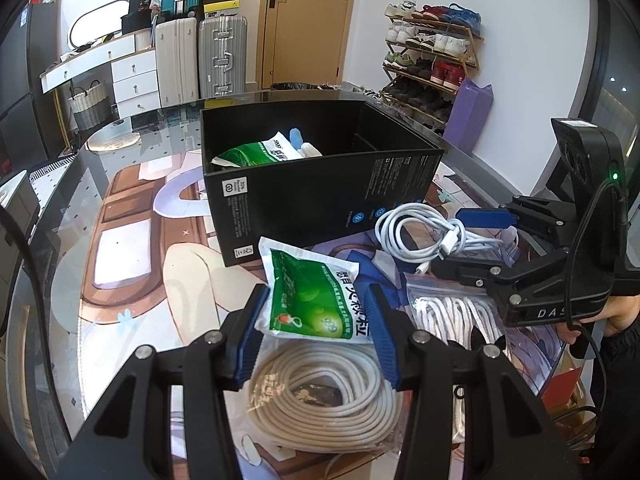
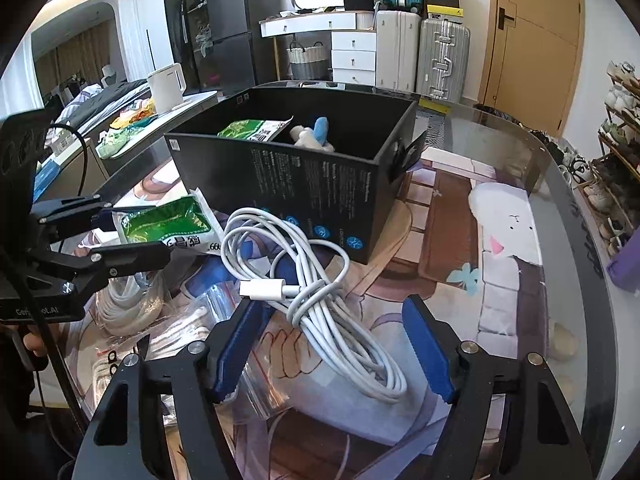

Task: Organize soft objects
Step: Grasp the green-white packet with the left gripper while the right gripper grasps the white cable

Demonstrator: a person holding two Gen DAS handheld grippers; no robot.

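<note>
My left gripper (image 1: 316, 304) is shut on a green and white soft pouch (image 1: 316, 300), held above a coil of beige rope (image 1: 324, 392). It also shows in the right wrist view (image 2: 168, 228). My right gripper (image 2: 332, 340) is open around a bundled white charging cable (image 2: 312, 280) lying on the table; the cable also shows in the left wrist view (image 1: 420, 232). A black box (image 1: 320, 184) stands behind, holding another green pouch (image 1: 256, 150) and a blue and white soft item (image 2: 314, 134).
A zip bag of white cord (image 1: 452, 312) lies right of the rope. The glass table (image 2: 500, 264) covers a printed mat. Suitcases (image 1: 200, 56), a shoe rack (image 1: 432, 56) and a door (image 1: 304, 20) stand behind.
</note>
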